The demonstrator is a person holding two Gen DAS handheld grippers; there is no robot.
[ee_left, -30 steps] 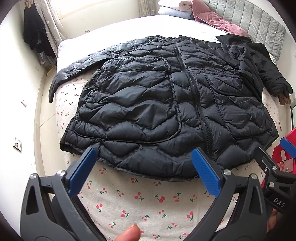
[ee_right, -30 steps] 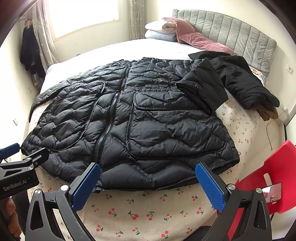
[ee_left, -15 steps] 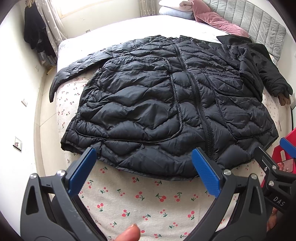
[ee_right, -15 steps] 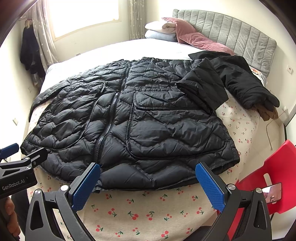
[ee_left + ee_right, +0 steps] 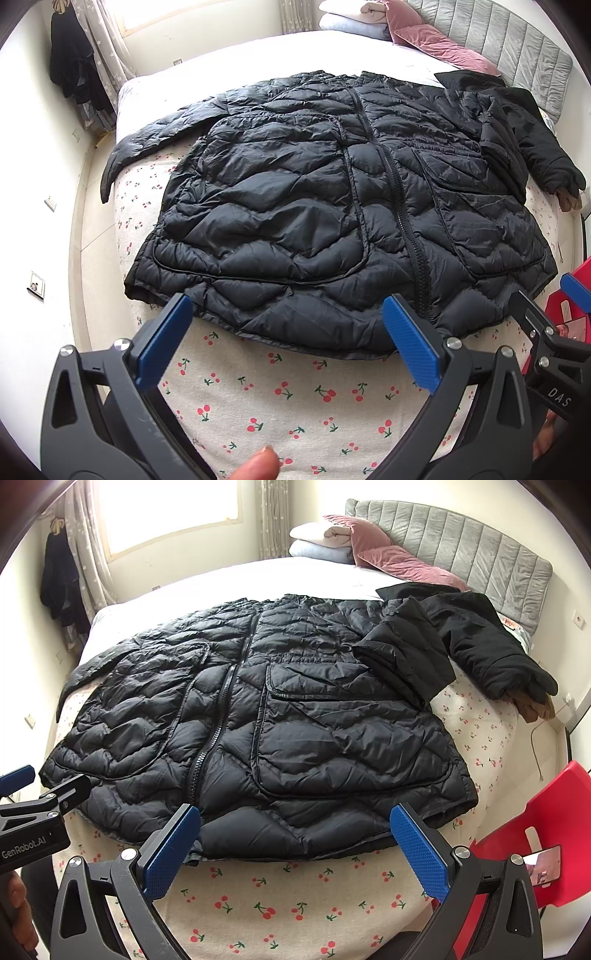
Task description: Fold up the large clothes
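A large black quilted puffer jacket (image 5: 332, 206) lies front up on the bed, zipped, hem toward me. It also shows in the right wrist view (image 5: 280, 720). Its left sleeve (image 5: 147, 144) stretches out toward the bed's left edge. Its right sleeve (image 5: 406, 653) is folded in over the chest. My left gripper (image 5: 288, 332) is open and empty, just above the hem left of the zipper. My right gripper (image 5: 295, 830) is open and empty, over the hem right of the zipper.
The bed (image 5: 280, 398) has a cherry-print sheet. A second dark garment (image 5: 495, 646) lies at the right by the grey headboard (image 5: 461, 550). Pillows and a pink cushion (image 5: 373, 550) sit at the head. A red chair (image 5: 546, 834) stands at the right of the bed.
Both views have shifted very slightly; the jacket sits a touch lower in the left wrist view. Both grippers stay open and the jacket has not moved.
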